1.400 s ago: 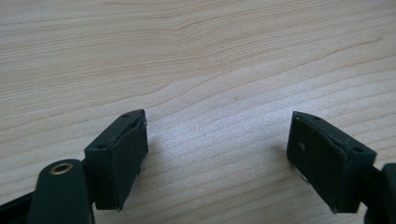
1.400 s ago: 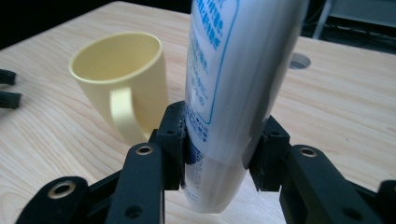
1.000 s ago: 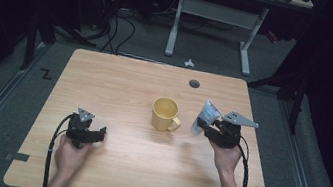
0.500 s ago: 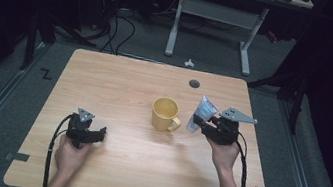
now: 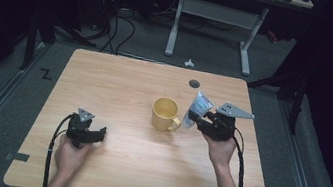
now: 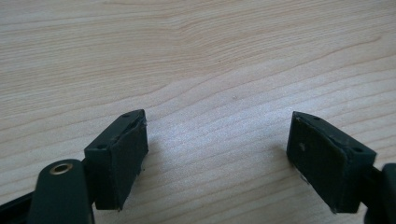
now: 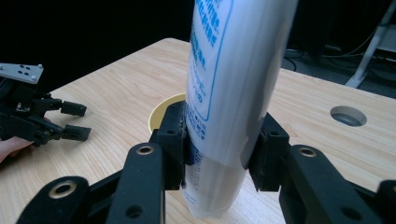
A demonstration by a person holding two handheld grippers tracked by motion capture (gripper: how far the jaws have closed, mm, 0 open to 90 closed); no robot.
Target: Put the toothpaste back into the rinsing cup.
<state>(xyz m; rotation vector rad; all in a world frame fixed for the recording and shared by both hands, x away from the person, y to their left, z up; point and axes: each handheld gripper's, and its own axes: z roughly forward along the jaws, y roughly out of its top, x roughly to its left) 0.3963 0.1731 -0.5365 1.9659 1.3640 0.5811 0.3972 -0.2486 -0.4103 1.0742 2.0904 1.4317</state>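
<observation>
Pinching a white tube with blue print (image 7: 229, 93) between their black pads, my right tongs (image 5: 200, 121) hold it clear of the bench (image 5: 130, 83), just to the right of the yellow mug (image 5: 165, 114). From the high view the tube (image 5: 196, 109) leans up and away from my right hand (image 5: 220, 150), its upper end tilted toward the round cable hole (image 5: 194, 84) in the bench top. Looking along the right tongs, both pads press the tube's sides near its lower end, and the mug's yellow rim (image 7: 161, 109) peeks out behind the left pad; the tube stands nearly upright there, crossing in front of the mug. The cable hole (image 7: 348, 115) sits off to the right on the pale wood. My left tongs (image 5: 99, 133) rest low over the near left part of the bench, well apart from the mug, with my left hand (image 5: 71, 154) behind them. Looking along them, they (image 6: 217, 154) stand spread wide, nothing between the pads but bare wood grain. The same left tongs (image 7: 74, 121) show at the far left of the right gripper view, spread as well.
</observation>
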